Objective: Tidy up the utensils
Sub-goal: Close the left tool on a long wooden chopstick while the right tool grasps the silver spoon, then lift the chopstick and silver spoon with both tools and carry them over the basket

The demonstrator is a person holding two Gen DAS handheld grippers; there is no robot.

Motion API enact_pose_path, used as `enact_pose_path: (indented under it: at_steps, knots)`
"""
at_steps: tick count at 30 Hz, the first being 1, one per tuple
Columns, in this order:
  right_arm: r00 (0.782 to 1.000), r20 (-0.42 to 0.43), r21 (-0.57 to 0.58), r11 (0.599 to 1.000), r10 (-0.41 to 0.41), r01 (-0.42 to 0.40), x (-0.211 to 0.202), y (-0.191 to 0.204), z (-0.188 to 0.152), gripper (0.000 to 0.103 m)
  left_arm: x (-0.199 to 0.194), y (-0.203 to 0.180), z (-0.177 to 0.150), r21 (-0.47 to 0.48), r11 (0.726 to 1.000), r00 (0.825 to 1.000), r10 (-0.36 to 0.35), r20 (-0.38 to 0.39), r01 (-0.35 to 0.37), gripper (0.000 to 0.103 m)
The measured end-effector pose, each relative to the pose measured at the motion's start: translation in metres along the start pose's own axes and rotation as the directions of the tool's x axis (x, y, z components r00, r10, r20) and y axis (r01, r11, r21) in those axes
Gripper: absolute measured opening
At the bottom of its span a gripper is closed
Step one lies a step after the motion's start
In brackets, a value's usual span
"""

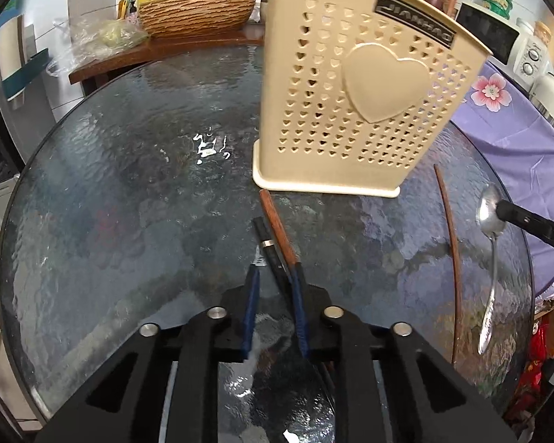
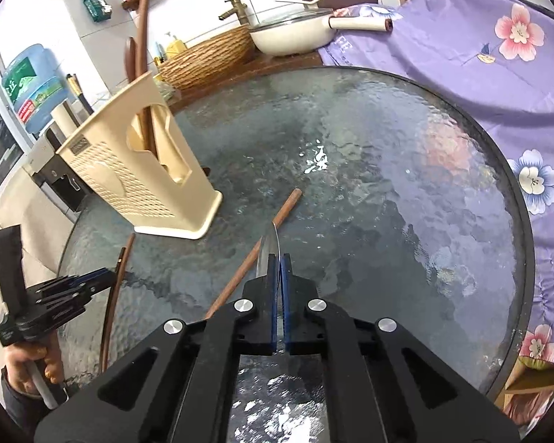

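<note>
Two grippers are working over the round textured-glass table.

1. The beige perforated plastic utensil holder with a raised heart is standing upright on the glass. It is straight ahead of the left jaws, and ahead and to the left of the right jaws. Long brown wooden utensils are already standing in it.
2. The right gripper is clamping the polished steel spoon, which is sitting edge-on between the pads with its tip projecting past them. The grip looks sound.
3. The left gripper is standing with its jaws narrowed around a pair of chopsticks, one brown wood and one black with a silver band. The pair is lying against one pad, with glass showing beside the other. I cannot tell whether the jaws are pinching the pair.
4. A single brown wooden chopstick is lying loose on the glass, running out ahead of the right jaws.

Recommendation: confirm that both pads are bearing on the pair before lifting, because round sticks are likely to roll apart. Carry each load above the holder's rim, tip it upright and release it only once it is inside a slot. Avoid striking the holder, which looks light and could tip.
</note>
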State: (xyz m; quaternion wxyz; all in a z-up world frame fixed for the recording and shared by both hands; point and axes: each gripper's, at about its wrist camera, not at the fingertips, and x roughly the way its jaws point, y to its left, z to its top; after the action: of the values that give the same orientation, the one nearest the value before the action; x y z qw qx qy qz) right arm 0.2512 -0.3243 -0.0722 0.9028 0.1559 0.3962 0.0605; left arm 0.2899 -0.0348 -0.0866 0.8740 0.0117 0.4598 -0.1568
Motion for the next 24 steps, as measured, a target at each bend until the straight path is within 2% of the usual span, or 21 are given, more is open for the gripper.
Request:
enact_pose_path:
  at_steps: [3, 8, 12, 15, 20, 24]
  knots:
    - [1.000, 0.009, -0.018, 1.000, -0.002, 0.002, -0.006, 0.005, -0.001, 0.002, 0.001, 0.006, 0.002, -0.023, 1.000, 1.000, -0.021, -0.011, 0.021, 0.015]
    - [1.000, 0.002, -0.035, 0.999, 0.008, -0.008, -0.009, 0.008, -0.002, 0.002, 0.003, 0.013, 0.005, -0.038, 0.999, 1.000, 0.006, -0.022, -0.007, 0.017]
    - [1.000, 0.005, -0.058, 0.998, 0.017, -0.016, -0.010, 0.017, -0.002, 0.002, 0.009, 0.010, 0.013, -0.006, 0.999, 0.998, 0.046, -0.031, -0.046, 0.018]
    - [1.000, 0.013, -0.073, 0.997, 0.028, -0.027, -0.013, 0.023, -0.002, 0.002, 0.011, 0.006, 0.014, 0.020, 0.997, 0.997, 0.073, -0.023, -0.072, 0.011]
    - [0.998, 0.045, -0.110, 0.993, 0.053, -0.047, -0.025, 0.034, -0.001, 0.002, 0.009, 0.012, 0.016, -0.021, 0.999, 0.999, 0.049, -0.024, -0.049, 0.007]
    - [0.995, 0.066, -0.138, 0.989, 0.072, -0.062, -0.035, 0.043, 0.000, 0.002, -0.004, 0.011, 0.018, -0.024, 0.999, 0.999, 0.042, 0.017, -0.042, 0.007]
